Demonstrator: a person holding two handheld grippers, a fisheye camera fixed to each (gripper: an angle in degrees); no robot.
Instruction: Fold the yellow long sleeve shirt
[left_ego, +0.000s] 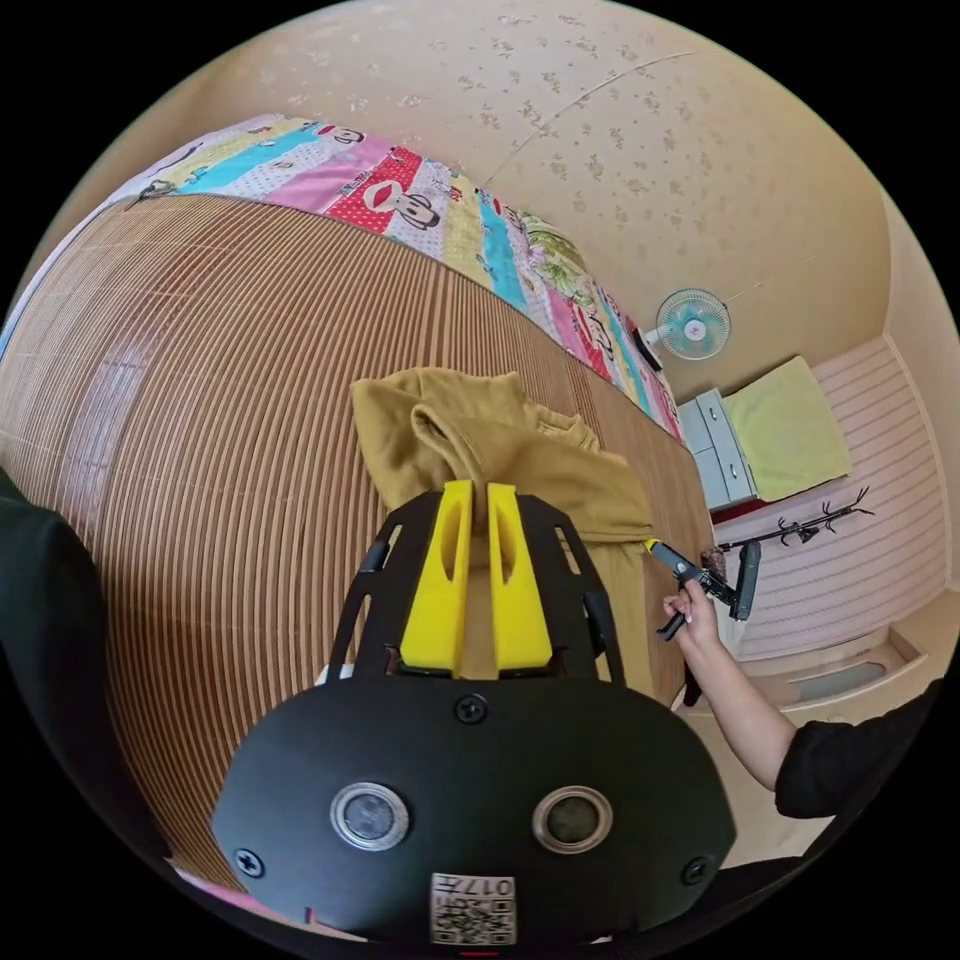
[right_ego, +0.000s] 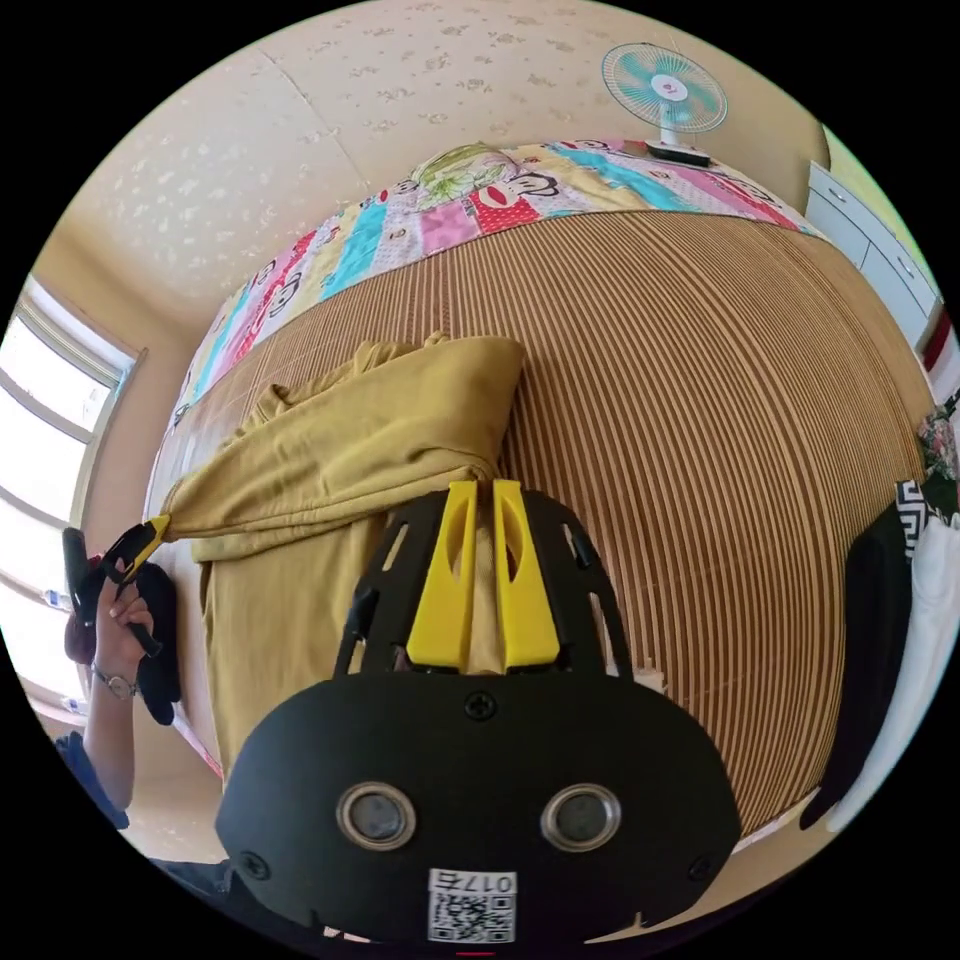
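A: What is shown in the left gripper view?

B: The yellow long sleeve shirt (left_ego: 500, 450) is seen bunched on the bamboo mat (left_ego: 200, 420) of a bed. The left gripper (left_ego: 480, 500) has its jaws nearly closed, with a fold of the shirt pinched between them. Beyond the shirt, the right gripper (left_ego: 665, 557) is held in a hand (left_ego: 695, 615), with the shirt's edge clamped.

A: And the right gripper view?

B: The right gripper (right_ego: 482, 497) is closed on cloth; the left gripper (right_ego: 150, 530) grips the shirt's far corner. A fold is judged to be under way; next, the lifted edge needs laying flat.
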